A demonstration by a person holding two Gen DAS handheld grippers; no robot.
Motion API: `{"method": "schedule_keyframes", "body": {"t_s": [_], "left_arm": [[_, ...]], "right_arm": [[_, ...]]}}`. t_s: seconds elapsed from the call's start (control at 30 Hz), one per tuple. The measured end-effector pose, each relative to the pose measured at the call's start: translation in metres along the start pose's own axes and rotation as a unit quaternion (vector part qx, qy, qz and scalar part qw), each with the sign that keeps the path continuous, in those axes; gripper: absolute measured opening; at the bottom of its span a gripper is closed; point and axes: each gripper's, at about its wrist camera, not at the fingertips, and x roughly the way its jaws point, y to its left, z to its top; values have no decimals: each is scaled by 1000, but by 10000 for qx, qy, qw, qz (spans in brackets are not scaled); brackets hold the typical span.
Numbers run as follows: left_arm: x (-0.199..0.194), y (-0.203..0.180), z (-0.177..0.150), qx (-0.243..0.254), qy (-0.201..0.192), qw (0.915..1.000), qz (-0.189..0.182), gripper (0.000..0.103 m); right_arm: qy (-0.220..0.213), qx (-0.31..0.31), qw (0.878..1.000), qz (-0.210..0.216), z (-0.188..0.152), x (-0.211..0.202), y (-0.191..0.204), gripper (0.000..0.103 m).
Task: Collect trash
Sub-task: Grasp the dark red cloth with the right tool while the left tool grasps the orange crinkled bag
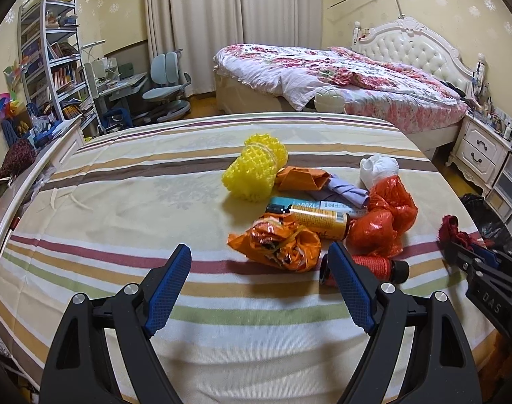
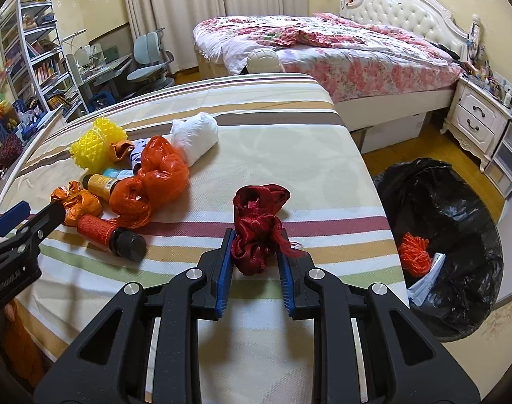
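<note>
In the left wrist view, the left gripper (image 1: 259, 257) hung over the striped bed (image 1: 121, 202) with its fingers spread wide and nothing between them. Just beyond the tips lay an orange wrapper (image 1: 279, 245), crumpled and light by the look of it, best pinched across its bulk. Right of it lay a bottle in red netting (image 1: 374, 266) with a black cap. Farther off lay a brown bottle (image 1: 316, 219), a teal box (image 1: 323, 204), an orange bag (image 1: 384, 222), a yellow foam net (image 1: 256, 168) and a white wad (image 1: 379, 166). The bottles looked stiff and would likely roll, so a grip across the body would suit them. Digits like "1200" showed on the brown bottle's label; the rest was too small to read. At the right edge the right gripper (image 1: 458, 245) showed side-on, with "DAS" on its body.

In the right wrist view, the right gripper (image 2: 256, 252) had its fingers closed on a red cloth bundle (image 2: 256, 229), held above the near right part of the bed. The bundle looked soft, light and frayed, and it squashed between the pads. On the floor to the right stood a black trash bag (image 2: 458, 208), open, with an orange net (image 2: 413, 254) and papers (image 2: 424, 282) inside. No writing here could be read.
</note>
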Motion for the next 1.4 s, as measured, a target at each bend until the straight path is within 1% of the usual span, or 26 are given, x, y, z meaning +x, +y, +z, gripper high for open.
{"method": "schedule_keyframes", "body": {"t_s": [0.17, 0.3, 0.37, 0.43, 0.47, 0.53, 0.6, 0.63, 0.67, 0.7, 0.73, 1.1, 1.4], "left_arm": [[12, 2, 6, -10, 98, 9999, -30, 81], [19, 6, 4, 19, 232, 9997, -121, 81], [19, 10, 2, -23, 247, 9995, -193, 73], [18, 13, 1, -41, 266, 9989, -374, 62], [17, 14, 0, -47, 265, 9985, -483, 58], [16, 15, -1, -33, 260, 9977, -633, 45], [15, 15, -1, -13, 256, 9971, -713, 40], [14, 14, -1, 1, 246, 9971, -716, 37], [12, 15, -2, 15, 214, 9973, -707, 32], [11, 15, -2, 30, 195, 9974, -699, 31], [10, 16, -2, 25, 176, 9972, -721, 27], [-5, 28, -6, -71, 71, 9975, -693, 26], [-29, 19, 5, -69, -289, 9965, -775, 26]], "right_arm": [[-2, 5, 10000, 7, -2, 0, -1, 24], [7, 2, 10000, 4, -2, 0, -2, 24], [19, 2, 10000, 2, -3, 1, -3, 24], [28, -3, 10000, -5, -3, 1, -2, 24], [24, -5, 10000, -7, -3, 1, -3, 24], [24, -27, 10000, -30, -3, 2, -1, 24], [23, -47, 10000, -48, -3, 2, -1, 24], [23, -50, 10000, -53, -3, 2, -1, 24], [23, -55, 10000, -58, -3, 2, -1, 24], [22, -56, 10000, -56, -3, 2, -1, 24], [21, -59, 10000, -59, -3, 2, -1, 24], [-77, -86, 9999, -85, -2, -4, 1, 24], [-255, -43, 9996, -79, -1, -21, -2, 24]]}}
